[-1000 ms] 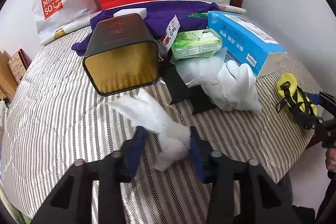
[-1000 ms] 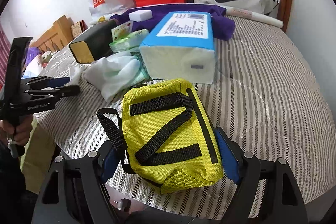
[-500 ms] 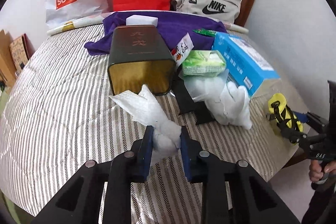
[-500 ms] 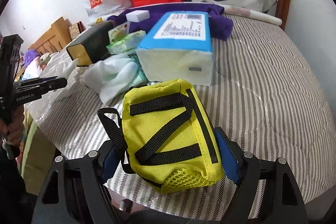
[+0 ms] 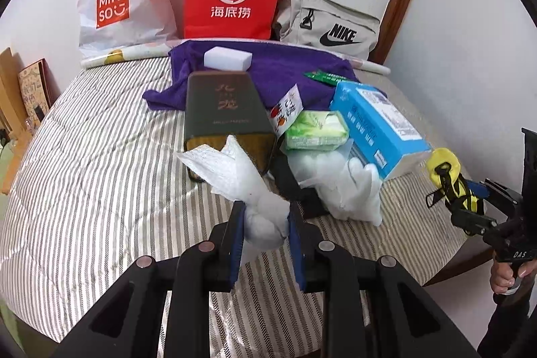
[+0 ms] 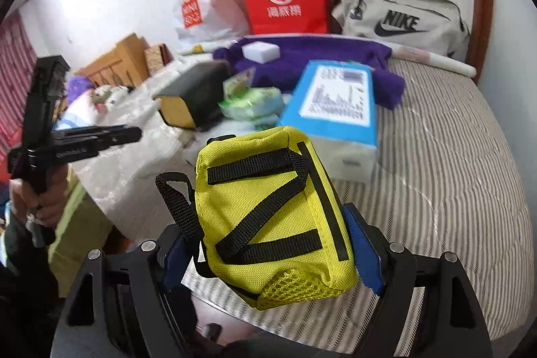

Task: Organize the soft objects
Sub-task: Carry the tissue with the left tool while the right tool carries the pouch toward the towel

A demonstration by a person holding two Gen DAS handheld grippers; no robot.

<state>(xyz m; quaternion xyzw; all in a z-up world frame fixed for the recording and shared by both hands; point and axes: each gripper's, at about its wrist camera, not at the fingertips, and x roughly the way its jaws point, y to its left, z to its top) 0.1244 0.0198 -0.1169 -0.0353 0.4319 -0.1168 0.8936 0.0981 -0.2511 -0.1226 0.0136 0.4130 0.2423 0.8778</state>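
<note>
White cloth [image 5: 265, 217] pinched between left tongs [image 5: 265, 225]; yellow pouch [image 6: 272, 210] between right tongs [image 6: 268, 244].

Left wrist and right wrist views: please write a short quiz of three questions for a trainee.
1. True or false: the left gripper is shut on a white paper towel.
2. What does the right gripper hold? A) blue tissue box B) yellow pouch C) purple towel
3. Fill in: the white sponge lies on the ____ towel.

Key: 1 true; 2 B, the yellow pouch; 3 purple.
</note>
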